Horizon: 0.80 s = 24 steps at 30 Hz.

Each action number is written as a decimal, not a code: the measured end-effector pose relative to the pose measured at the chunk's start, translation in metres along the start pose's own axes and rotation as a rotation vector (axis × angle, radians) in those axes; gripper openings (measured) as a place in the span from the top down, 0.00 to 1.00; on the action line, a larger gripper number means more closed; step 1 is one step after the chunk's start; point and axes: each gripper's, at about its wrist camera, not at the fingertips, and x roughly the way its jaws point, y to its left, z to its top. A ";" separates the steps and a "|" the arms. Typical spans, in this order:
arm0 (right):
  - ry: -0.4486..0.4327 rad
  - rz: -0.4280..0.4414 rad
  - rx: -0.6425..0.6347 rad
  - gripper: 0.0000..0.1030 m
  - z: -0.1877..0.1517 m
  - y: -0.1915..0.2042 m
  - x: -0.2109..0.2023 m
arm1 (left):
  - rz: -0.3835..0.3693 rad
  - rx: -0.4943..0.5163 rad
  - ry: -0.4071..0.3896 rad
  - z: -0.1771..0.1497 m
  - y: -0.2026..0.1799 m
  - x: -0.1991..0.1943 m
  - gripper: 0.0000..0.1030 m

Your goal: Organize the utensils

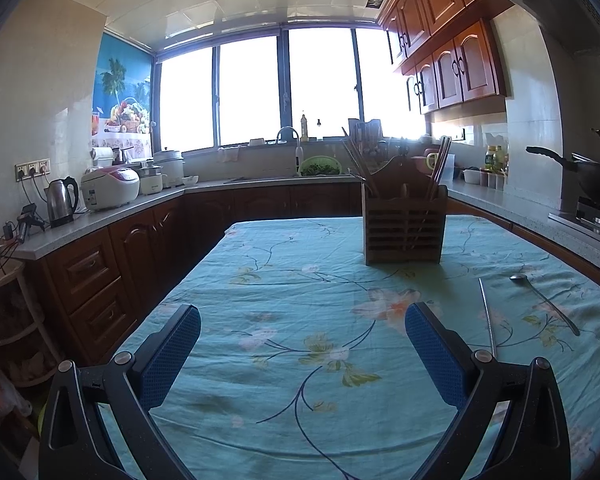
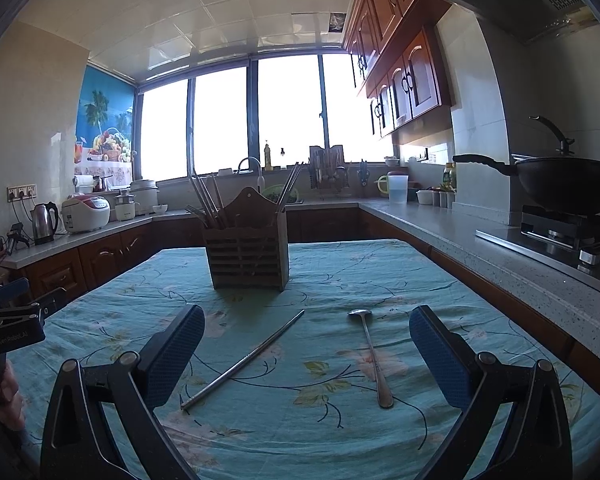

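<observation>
A wooden utensil holder with several chopsticks stands at the far middle of the table; it also shows in the left wrist view. A metal chopstick and a metal spoon lie on the cloth between my right gripper's fingers. My right gripper is open and empty above them. In the left wrist view the chopstick and spoon lie to the right of my left gripper, which is open and empty. The left gripper also shows at the left edge of the right wrist view.
The table has a teal floral cloth. Counters surround it: a kettle and rice cooker on the left, a sink at the back, a black wok on the stove at right.
</observation>
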 end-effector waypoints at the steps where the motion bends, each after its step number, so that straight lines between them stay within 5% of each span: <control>1: 0.000 0.000 0.000 0.00 0.000 0.000 0.000 | 0.000 0.000 -0.002 -0.001 -0.001 -0.001 0.01; 24: -0.001 0.004 -0.001 0.00 0.001 0.002 -0.001 | -0.007 0.005 0.007 0.001 -0.007 -0.002 0.01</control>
